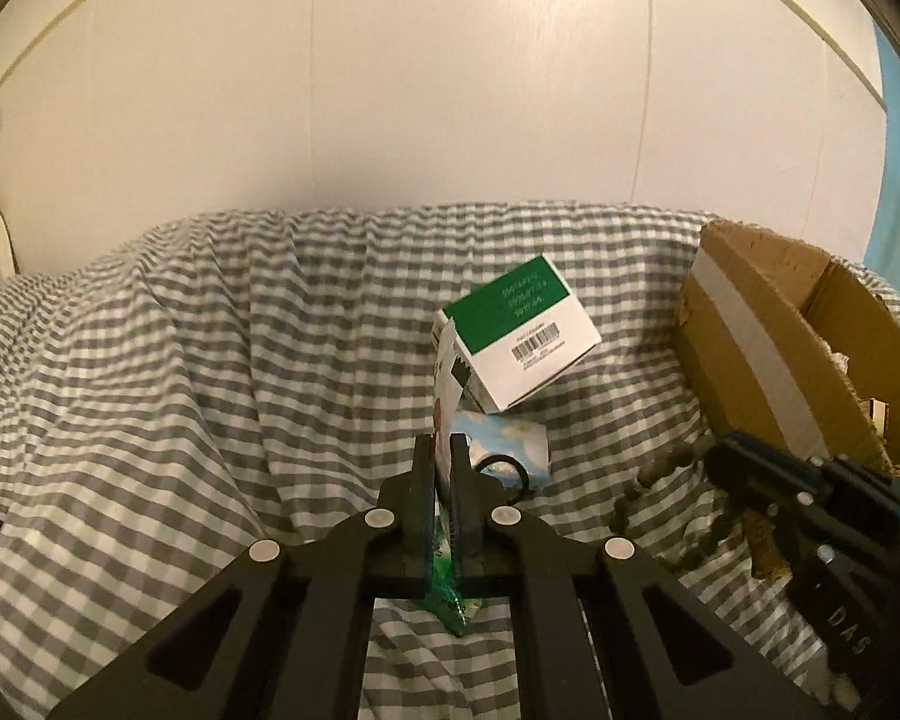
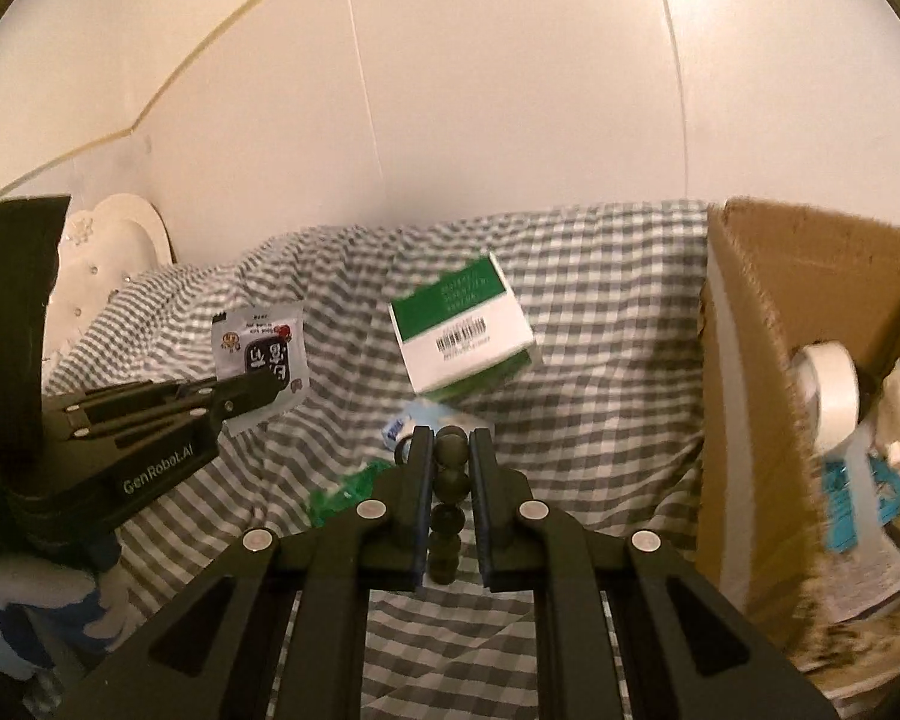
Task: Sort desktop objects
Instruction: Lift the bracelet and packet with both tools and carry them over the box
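Checked grey-and-white cloth (image 1: pixel 180 360) covers the surface below a pale wall; at left, the left gripper (image 1: pixel 442 450) is clamped on a flat snack packet (image 2: pixel 261 351), lifted clear; the green-and-white carton (image 1: pixel 519 336) and a tissue pack (image 1: pixel 513 441) lie mid-cloth; the right gripper (image 2: pixel 450 450) pinches a dark bead string (image 2: pixel 448 516); both loads seem bound for the cardboard box (image 2: pixel 768 420) at right, whose raised wall must be cleared, with room open above.

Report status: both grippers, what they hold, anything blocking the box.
Left gripper shut on flat printed snack packet. Right gripper shut on dark bead string. Open brown cardboard box on the right, path clear.
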Available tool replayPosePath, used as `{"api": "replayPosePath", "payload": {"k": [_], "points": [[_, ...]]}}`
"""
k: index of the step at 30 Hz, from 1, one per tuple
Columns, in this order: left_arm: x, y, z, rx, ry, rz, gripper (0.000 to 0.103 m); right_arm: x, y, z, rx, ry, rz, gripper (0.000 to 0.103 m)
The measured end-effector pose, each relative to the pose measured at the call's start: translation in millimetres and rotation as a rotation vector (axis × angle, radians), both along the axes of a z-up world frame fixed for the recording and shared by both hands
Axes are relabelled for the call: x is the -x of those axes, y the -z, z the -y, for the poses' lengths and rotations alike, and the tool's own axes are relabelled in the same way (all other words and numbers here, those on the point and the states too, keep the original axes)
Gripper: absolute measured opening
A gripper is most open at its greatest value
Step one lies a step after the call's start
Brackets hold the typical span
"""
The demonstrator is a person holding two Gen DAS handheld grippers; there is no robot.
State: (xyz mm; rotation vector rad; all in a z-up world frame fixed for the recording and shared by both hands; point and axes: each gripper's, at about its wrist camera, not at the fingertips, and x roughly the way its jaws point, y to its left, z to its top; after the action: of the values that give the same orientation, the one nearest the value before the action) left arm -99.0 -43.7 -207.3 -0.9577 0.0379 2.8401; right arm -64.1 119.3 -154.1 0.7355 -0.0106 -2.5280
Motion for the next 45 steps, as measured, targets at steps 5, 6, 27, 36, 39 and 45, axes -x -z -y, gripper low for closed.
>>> {"api": "replayPosePath", "payload": {"k": [5, 6, 27, 36, 39, 45], "points": [[-20, -15, -3, 0.039, -0.038, -0.054, 0.004, -14, -21, -8, 0.028, -0.004, -0.05, 0.011], [-25, -18, -4, 0.033, -0.049, -0.059, 0.004, -16, -25, -9, 0.031, -0.005, -0.061, 0.011], [-104, -116, -37, -0.067, -0.068, -0.192, 0.004, -77, -123, -68, 0.132, -0.021, -0.3, 0.011], [-117, -142, -59, -0.099, -0.041, -0.223, 0.004, -95, -148, -105, 0.142, 0.017, -0.373, 0.011], [-117, -148, -71, -0.114, -0.019, -0.235, 0.004, -99, -154, -118, 0.147, 0.032, -0.397, 0.011], [-112, -160, -106, -0.13, 0.063, -0.25, 0.004, -102, -162, -144, 0.17, 0.082, -0.416, 0.011]]}}
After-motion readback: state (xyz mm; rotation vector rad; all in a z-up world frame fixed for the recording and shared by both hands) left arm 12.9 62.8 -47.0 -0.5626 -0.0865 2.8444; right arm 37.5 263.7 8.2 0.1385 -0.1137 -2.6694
